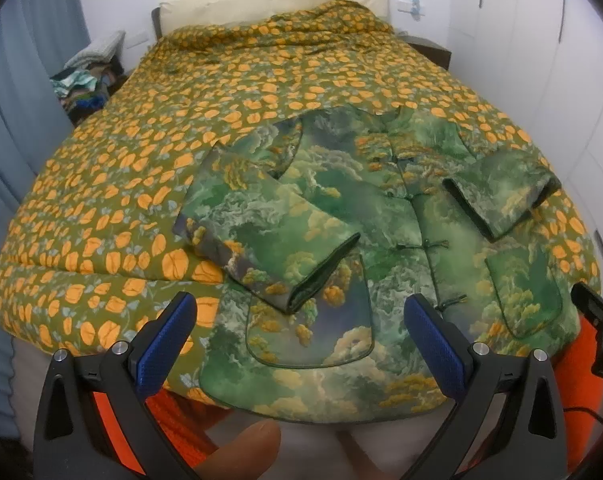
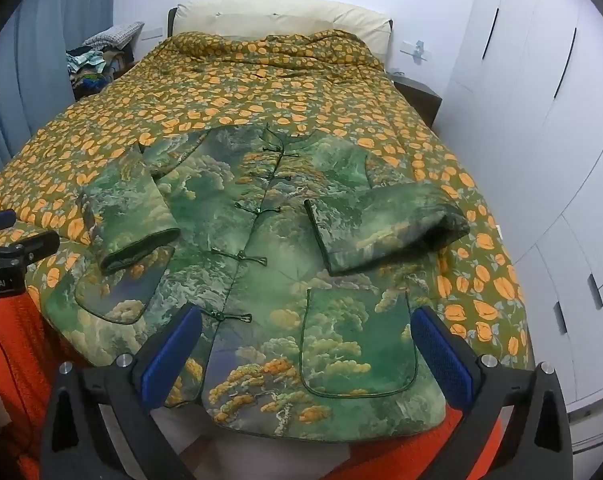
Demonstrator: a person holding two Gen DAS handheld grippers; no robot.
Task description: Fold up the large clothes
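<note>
A green landscape-print padded jacket (image 1: 341, 216) (image 2: 269, 248) lies face up on the bed, buttoned, hem at the near edge. Its left sleeve (image 1: 269, 232) (image 2: 129, 216) and right sleeve (image 1: 501, 192) (image 2: 381, 228) are folded inward over the front. My left gripper (image 1: 301, 320) is open and empty, hovering above the hem by the left pocket. My right gripper (image 2: 305, 336) is open and empty above the hem by the right pocket (image 2: 357, 344). The right gripper also shows at the right edge of the left wrist view (image 1: 597, 328).
The bed carries a green quilt with orange flowers (image 1: 181, 120) (image 2: 261, 92) and a cream headboard (image 2: 281, 16). A pile of clothes (image 2: 93, 64) sits at the far left. White wardrobes (image 2: 541, 120) stand on the right. Orange fabric (image 2: 17, 340) hangs at the near edge.
</note>
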